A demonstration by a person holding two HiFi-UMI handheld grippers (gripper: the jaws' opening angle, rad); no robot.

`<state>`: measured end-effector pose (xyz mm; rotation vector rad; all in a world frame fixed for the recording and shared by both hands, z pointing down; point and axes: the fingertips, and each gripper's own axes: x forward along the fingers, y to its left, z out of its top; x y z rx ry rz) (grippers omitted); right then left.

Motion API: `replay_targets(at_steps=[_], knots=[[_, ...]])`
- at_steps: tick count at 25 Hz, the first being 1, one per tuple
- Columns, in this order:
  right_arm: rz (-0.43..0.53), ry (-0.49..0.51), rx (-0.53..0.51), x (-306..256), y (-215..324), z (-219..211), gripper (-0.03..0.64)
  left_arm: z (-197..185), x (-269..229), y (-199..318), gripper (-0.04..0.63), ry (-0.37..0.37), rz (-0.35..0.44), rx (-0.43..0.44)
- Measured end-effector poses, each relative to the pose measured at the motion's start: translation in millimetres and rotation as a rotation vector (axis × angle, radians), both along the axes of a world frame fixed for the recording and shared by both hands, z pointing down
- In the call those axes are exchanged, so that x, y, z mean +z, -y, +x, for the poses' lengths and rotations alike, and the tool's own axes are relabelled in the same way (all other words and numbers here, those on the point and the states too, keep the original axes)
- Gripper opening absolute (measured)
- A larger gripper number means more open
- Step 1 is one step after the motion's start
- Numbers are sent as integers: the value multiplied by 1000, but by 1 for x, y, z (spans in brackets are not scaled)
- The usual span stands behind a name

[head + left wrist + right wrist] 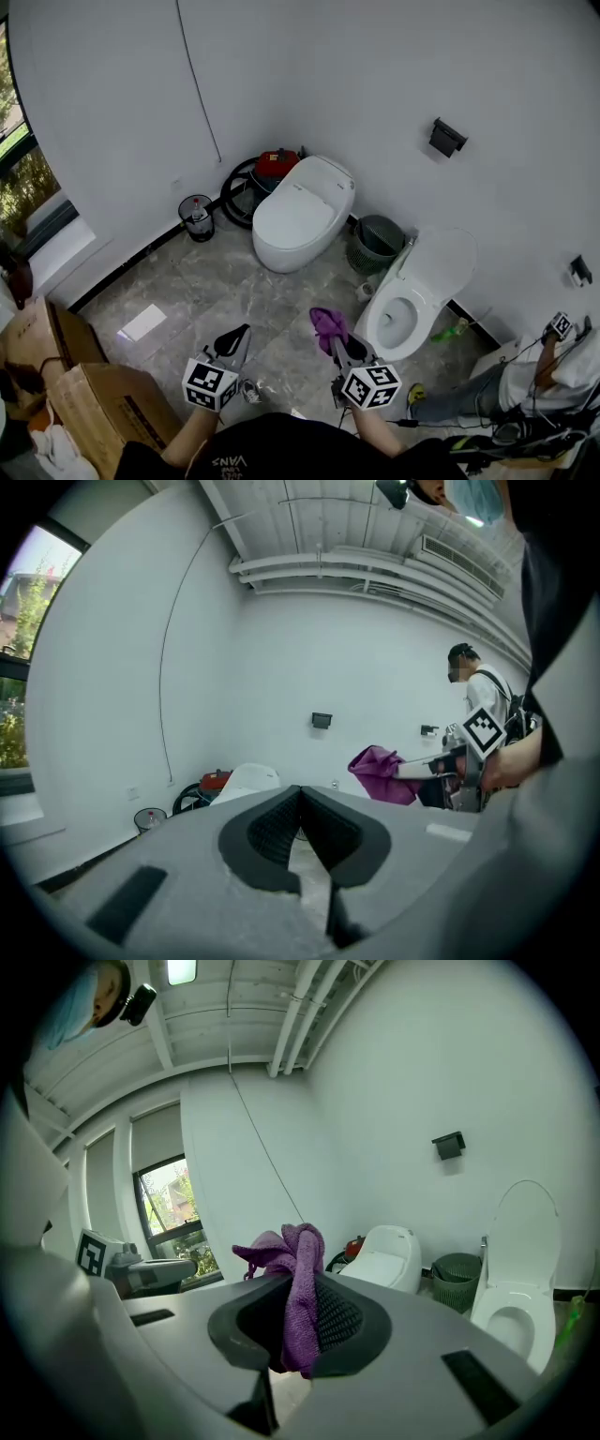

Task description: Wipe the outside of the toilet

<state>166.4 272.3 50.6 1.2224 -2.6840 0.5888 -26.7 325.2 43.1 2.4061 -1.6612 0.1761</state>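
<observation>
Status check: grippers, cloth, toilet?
Left gripper shut, empty. Right gripper shut on purple cloth. No contact yet with open toilet. Nothing seen between cloth and bowl.

Walls: plain white (375,75), with a small black holder (446,137) mounted on the right one.
Floor: grey marbled tiles (187,291), dark skirting along the far left wall.
Window: far left (11,150), greenery outside.
Ceiling: white beams and pipes (244,1026), one lamp (181,969) lit.
Near left: brown cardboard boxes (103,398).

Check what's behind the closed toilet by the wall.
A red machine with a coiled black hose sits behind the closed toilet; its lower part is hidden by it.
</observation>
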Motion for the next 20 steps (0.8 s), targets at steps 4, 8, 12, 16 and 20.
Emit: replay_targets(at_steps=[4,8,12,16,20], knots=[[2,-22,9,-1,25,-35,40,-37,-3,27,3,-24,7,6],[-10,-36,14,2,43,-66,40,-72,3,45,4,-43,12,1],[0,-62,-2,3,61,-91,40,-99,10,60,3,-64,5,-18],[9,-73,-1,8,89,-103,40,-109,21,78,4,-62,-12,-18],[13,-75,-12,15,125,-107,40,-108,30,103,3,-55,-23,-24]])
